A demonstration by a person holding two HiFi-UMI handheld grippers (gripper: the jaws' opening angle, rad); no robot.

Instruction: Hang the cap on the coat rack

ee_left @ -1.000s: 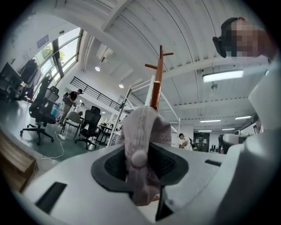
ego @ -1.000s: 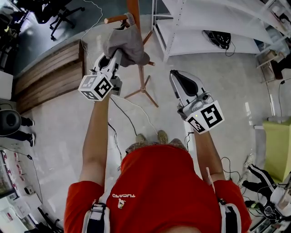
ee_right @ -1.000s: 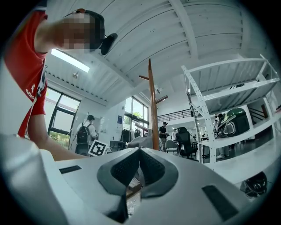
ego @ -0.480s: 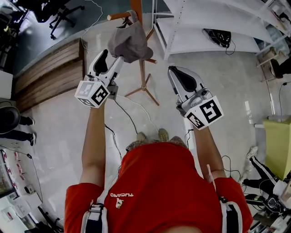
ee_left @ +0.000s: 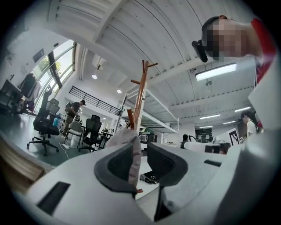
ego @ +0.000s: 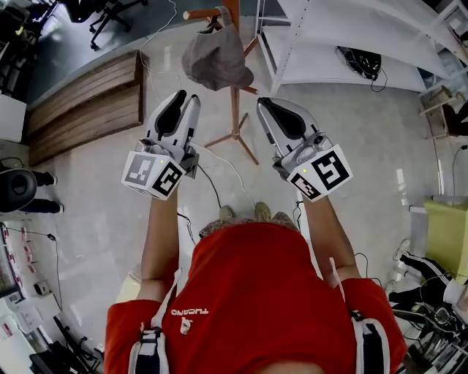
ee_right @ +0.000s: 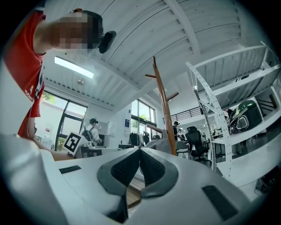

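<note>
Now, well off to the left of our left gripper (ego: 187,96) (ee_left: 141,147), a wooden platform (ego: 80,102) lies along the pale floor (ego: 95,212). We hold the left gripper pointing forward, and its jaws are parted and closing at this moment. Nothing sits between them. In the left gripper view the cap (ego: 216,62) (ee_left: 126,137) shows through the gap, but the head view places it ahead of the tips and a little to their right, clear of both fingers.

The cap is grey and slack, and it hangs from a wooden peg (ego: 199,13) of the coat rack (ego: 234,95) (ee_left: 140,96) (ee_right: 164,105), resting just beside the pole on its left. The coat rack stands ahead of both grippers, roughly on the line between them. In the head view its splayed feet show in the space between the two sets of fingers.

Our right gripper (ego: 263,104) (ee_right: 139,151) is raised beside the left one, near it but apart. Its jaws are pressed together with the pads meeting at the tip, and they pinch nothing. The pole rises ahead and slightly to the right of these tips in the right gripper view. Farther to the right of this gripper, white shelving (ego: 329,51) stands on the floor.
</note>
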